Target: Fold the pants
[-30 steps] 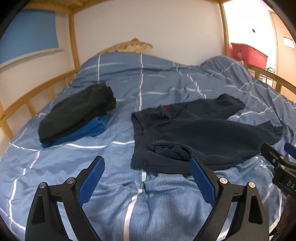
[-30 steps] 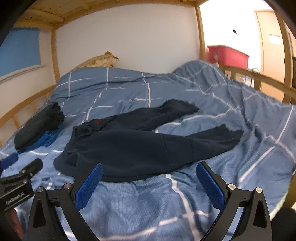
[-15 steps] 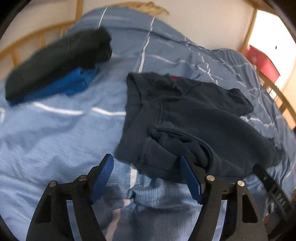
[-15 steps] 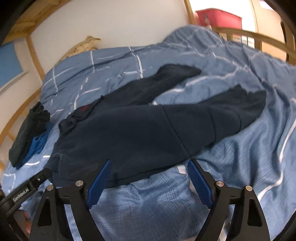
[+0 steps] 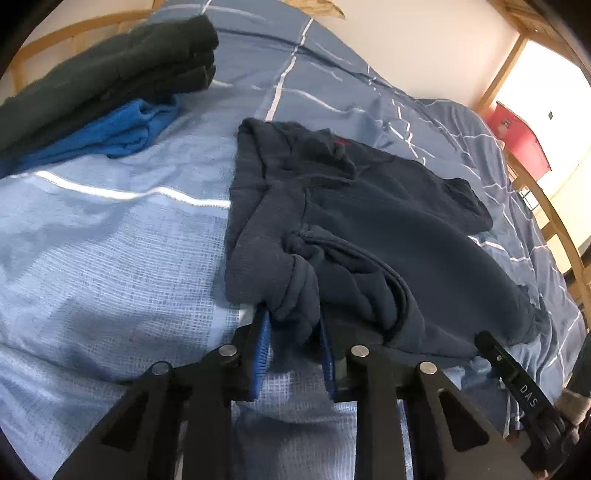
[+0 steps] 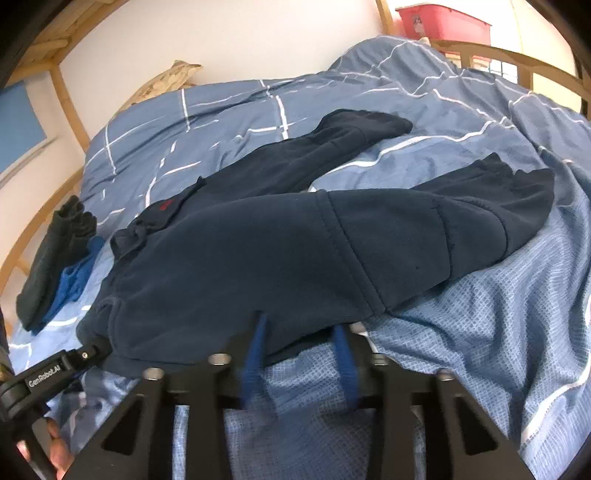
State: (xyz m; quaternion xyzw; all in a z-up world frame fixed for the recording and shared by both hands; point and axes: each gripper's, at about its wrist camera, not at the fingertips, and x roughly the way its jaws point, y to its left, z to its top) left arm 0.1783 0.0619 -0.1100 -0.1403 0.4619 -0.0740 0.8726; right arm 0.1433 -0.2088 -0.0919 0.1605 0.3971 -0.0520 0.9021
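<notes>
Dark navy pants [image 5: 369,221] lie spread on a blue checked bed cover, waistband to the left, two legs running right [image 6: 295,251]. My left gripper [image 5: 293,328] is shut on the bunched near corner of the waistband. My right gripper [image 6: 301,332] is at the near edge of the closer leg, its blue fingers [image 6: 255,350] nearly closed around the cloth edge, slightly blurred. Each gripper shows at the edge of the other's view.
A stack of folded clothes, dark [image 5: 110,70] over bright blue [image 5: 122,129], lies to the left. Wooden bed rails [image 5: 554,229] run along the right and left. A red bin [image 6: 439,20] stands beyond the bed. A pillow [image 6: 166,81] lies at the head.
Both grippers moved forward and down to the pants' near edge and closed from wide open: the left onto the waistband corner, the right onto the near leg's edge.
</notes>
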